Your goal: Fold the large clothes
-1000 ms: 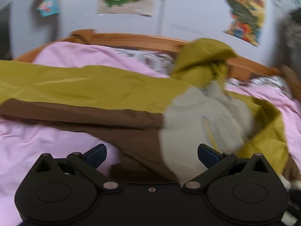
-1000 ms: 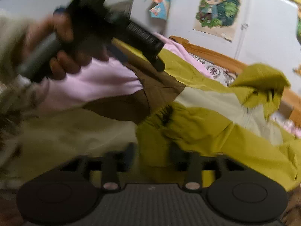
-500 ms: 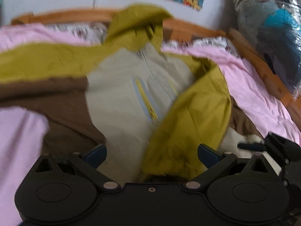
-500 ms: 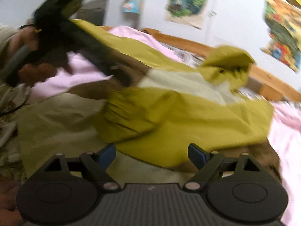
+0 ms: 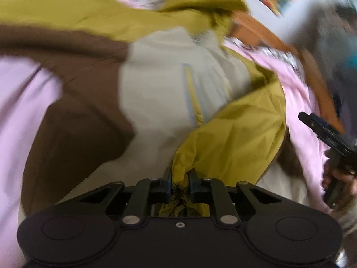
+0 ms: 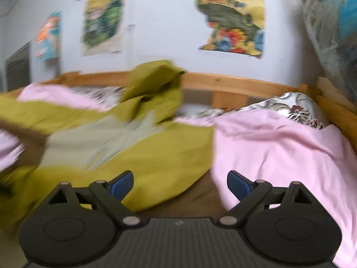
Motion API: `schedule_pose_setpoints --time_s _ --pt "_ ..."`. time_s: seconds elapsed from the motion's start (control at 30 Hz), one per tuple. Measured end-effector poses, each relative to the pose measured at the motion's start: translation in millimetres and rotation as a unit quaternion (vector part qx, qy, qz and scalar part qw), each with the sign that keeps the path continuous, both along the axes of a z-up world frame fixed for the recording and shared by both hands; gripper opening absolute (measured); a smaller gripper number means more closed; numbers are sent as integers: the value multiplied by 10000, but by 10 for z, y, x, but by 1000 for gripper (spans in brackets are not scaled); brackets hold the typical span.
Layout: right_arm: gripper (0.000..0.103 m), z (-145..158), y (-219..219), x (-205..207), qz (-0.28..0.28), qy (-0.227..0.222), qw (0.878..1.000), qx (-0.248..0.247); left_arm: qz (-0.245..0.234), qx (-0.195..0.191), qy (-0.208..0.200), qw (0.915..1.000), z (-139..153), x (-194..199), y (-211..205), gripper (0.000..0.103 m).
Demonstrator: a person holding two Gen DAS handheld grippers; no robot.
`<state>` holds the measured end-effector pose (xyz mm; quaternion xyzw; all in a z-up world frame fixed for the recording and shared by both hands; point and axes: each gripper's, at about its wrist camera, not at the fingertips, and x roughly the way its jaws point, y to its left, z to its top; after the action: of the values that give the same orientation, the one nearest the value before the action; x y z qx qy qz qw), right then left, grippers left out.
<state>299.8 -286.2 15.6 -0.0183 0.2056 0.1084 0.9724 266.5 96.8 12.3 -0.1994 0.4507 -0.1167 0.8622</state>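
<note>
Jacket (image 5: 169, 93), olive, brown and pale grey, lies spread across the bed on a pink sheet (image 6: 279, 147). Nearest: left claw (image 5: 180, 179) pressed together on a bunched end of the olive sleeve (image 5: 234, 138), cloth gathered between its fingers. The sleeve is folded over the pale front panel, where a yellow zip with blue edging runs. Brown panel to the left of that, pink sheet beyond it. At the right edge of the left view, the other tool is seen held in the person's right hand (image 5: 339, 178), over the sheet.

Right claw (image 6: 180, 184) spread wide, nothing between its blue pads (image 6: 121, 183); it hovers near the jacket's olive edge where it meets the pink sheet. Further back: the hood (image 6: 156, 78) stands rumpled against the wooden bed frame (image 6: 234, 83). A patterned pillow (image 6: 296, 107) lies right. Posters (image 6: 232, 15) on the white wall behind.
</note>
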Motion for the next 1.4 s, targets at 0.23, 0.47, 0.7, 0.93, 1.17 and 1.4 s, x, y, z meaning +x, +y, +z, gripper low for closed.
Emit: schedule_pose_setpoints --time_s 0.23,0.47,0.7,0.93,1.17,1.4 --pt "82 -109 -357 1286 91 740 9896 1232 156 -528 390 9977 -215 -17 278 14" --pt "5 -189 -309 1822 -8 1017 9909 877 -31 -974 226 9950 -332 30 355 14" --pt "1 194 -205 1967 -658 223 9973 -217 -61 -1004 276 9945 -472 153 154 15" --pt "46 -19 -540 1417 -217 483 9978 -402 -332 -516 122 9980 -275 261 107 40" --pt "71 -361 -448 359 764 721 9755 -1933 -628 -566 -714 9939 249 681 -229 76" --pt "73 -639 -44 183 1329 645 9386 -3118 -1210 -874 -1097 9827 435 1706 -1118 88"
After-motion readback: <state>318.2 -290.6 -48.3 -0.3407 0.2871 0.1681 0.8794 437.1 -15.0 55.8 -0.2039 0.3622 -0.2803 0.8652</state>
